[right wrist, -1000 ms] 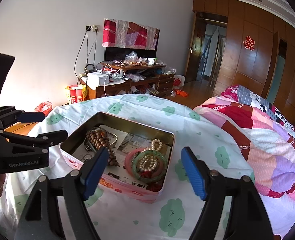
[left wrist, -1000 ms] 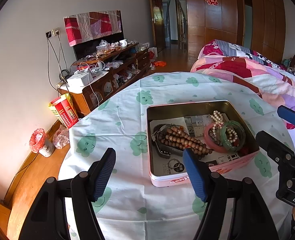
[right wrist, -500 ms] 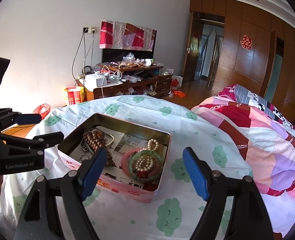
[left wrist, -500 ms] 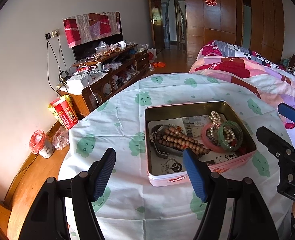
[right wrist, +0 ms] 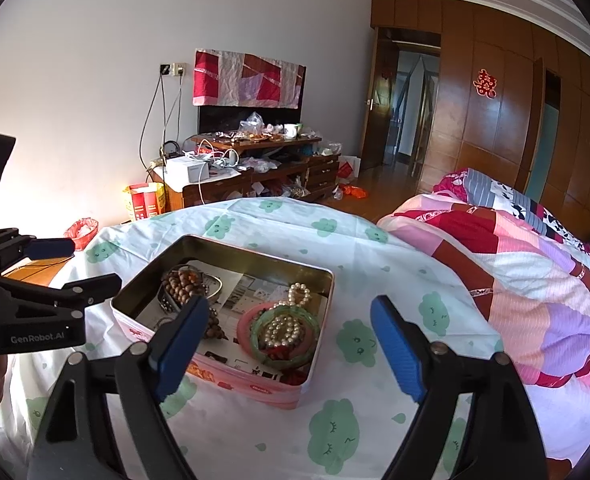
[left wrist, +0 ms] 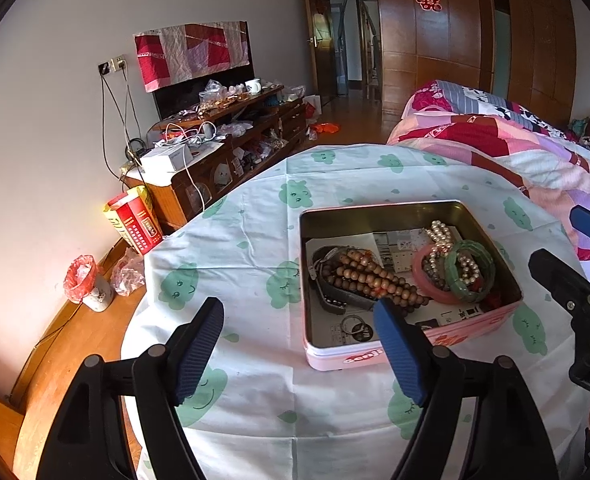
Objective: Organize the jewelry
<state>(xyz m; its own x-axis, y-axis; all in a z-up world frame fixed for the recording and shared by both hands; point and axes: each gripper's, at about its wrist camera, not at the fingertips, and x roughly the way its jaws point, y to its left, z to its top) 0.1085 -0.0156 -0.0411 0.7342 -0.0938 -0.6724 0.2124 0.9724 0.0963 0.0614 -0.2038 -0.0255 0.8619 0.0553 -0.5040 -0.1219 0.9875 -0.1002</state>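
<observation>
The left gripper is held with its blue-padded jaws spread wide; nothing is gripped between them, and they have just been opening further. It is pointed downward at a slant. The right gripper is likewise held with its jaws set far apart and empty, having just been opening as well. In the left wrist view the right gripper is seen at 3 o'clock; in the right wrist view the left gripper is seen at 9 o'clock.

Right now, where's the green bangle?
In the left wrist view the green bangle lies in the tin, at its right end, overlapping the pink bangle, pearls looped through it.
</observation>
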